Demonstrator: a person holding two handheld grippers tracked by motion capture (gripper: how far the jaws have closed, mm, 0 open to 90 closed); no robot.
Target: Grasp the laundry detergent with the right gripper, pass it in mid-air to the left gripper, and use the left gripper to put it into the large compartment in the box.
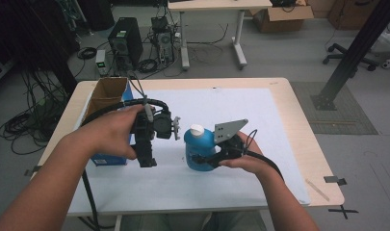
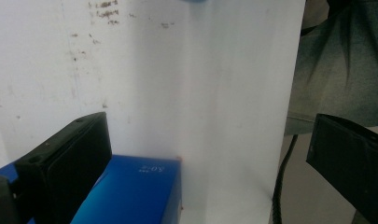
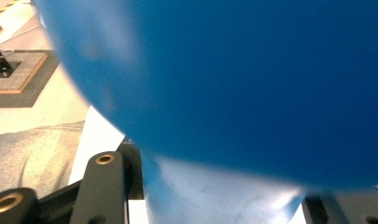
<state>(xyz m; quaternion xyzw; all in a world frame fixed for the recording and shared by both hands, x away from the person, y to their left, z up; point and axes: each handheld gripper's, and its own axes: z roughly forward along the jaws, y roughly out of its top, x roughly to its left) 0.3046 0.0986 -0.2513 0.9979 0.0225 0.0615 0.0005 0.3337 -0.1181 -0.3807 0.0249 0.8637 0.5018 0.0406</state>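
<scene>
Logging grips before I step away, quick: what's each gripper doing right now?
Left gripper: open, holding nothing, above the blue box.
Right gripper: shut on the blue bottle.

The blue bottle point(image 1: 198, 150) with its white cap point(image 1: 197, 129) stood upright, clamped between my right fingers point(image 1: 202, 159) low on its rounded body. It sat just right of my left fingers point(image 1: 145, 159), apart from them.
</scene>
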